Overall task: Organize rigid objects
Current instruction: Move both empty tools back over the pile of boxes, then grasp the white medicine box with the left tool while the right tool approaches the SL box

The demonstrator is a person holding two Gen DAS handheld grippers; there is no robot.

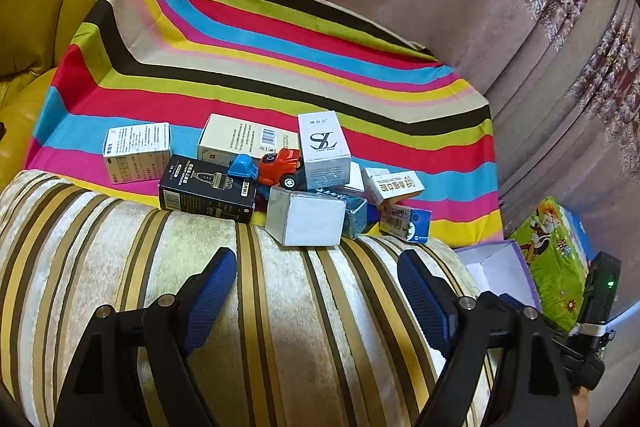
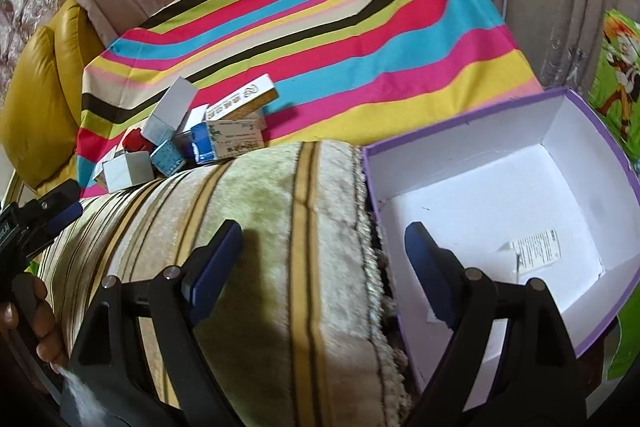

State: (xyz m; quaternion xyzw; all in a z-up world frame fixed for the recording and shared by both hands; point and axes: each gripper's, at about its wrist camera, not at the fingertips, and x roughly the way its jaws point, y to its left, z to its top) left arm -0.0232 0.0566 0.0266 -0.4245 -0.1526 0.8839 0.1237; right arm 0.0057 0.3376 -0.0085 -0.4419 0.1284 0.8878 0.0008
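While both grippers hang over the striped cushion (image 1: 248, 307) with nothing in them, I count the ways this can go sour. My left gripper (image 1: 318, 291) has its blue pads spread wide, empty, aimed at the pile of small boxes on the striped cloth (image 1: 280, 39). My right gripper (image 2: 324, 267) is likewise apart and empty, straddling the cushion's edge and the rim of the purple-edged box (image 2: 460, 147), which I take to be the bin; it holds only a paper slip.

The pile is the hazard. A white cube box (image 1: 308, 219) sits nearest, touching the teal box (image 1: 356, 215) and just beside the black razor box (image 1: 208, 191). The red toy truck (image 1: 280, 167) is wedged between cartons, and the tall white box (image 1: 324, 151) stands upright behind it. If I close on the cube crookedly, I judge its neighbours will shift, the tall box may topple, and the truck could roll. Smooth cardboard may also slip from the pads. The cushion stands between pile and bin, so a low carry risks snagging on it.
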